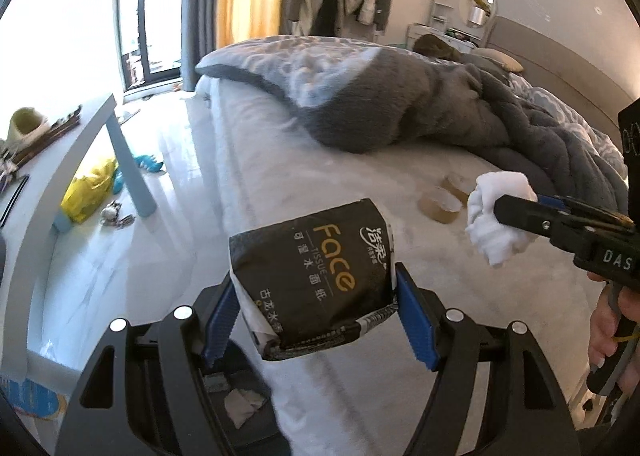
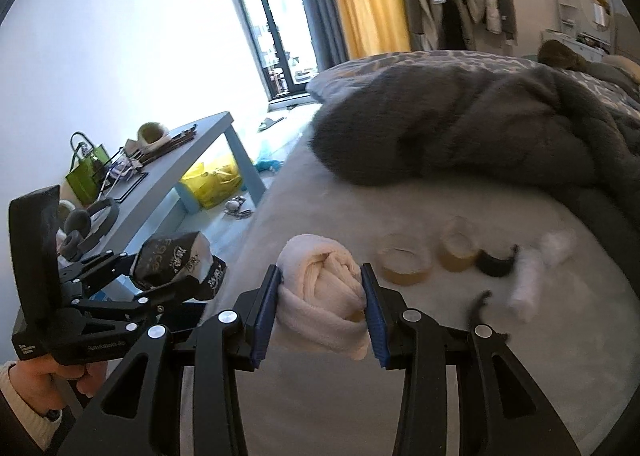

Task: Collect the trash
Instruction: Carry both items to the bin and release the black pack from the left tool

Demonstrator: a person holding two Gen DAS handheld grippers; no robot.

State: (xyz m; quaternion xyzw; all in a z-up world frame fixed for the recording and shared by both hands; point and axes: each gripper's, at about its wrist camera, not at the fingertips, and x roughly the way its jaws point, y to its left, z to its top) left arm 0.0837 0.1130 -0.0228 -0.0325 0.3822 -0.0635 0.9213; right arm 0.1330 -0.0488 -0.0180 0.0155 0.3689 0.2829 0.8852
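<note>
A crumpled black "Face" tissue pack [image 1: 312,276] sits between the blue pads of my left gripper [image 1: 316,308], which is shut on it above the bed's edge. From the right wrist the same pack [image 2: 172,260] shows at the left in that gripper [image 2: 160,276]. My right gripper [image 2: 322,312] is shut on a wad of white tissue [image 2: 324,296]; the left wrist view shows that wad [image 1: 496,216] at the right, held by the right gripper [image 1: 504,216]. On the bed [image 2: 440,356] lie two tape rolls [image 2: 404,260], a black ring [image 2: 494,262] and a white rolled wad [image 2: 536,272].
A grey quilt [image 1: 400,96] is bunched on the bed. A grey-blue low table [image 2: 192,152] with headphones, a green bag and clutter stands left. Under it lie a yellow bag [image 1: 88,188] and small toys on the floor. Paper scraps [image 1: 240,404] lie below the bed's edge.
</note>
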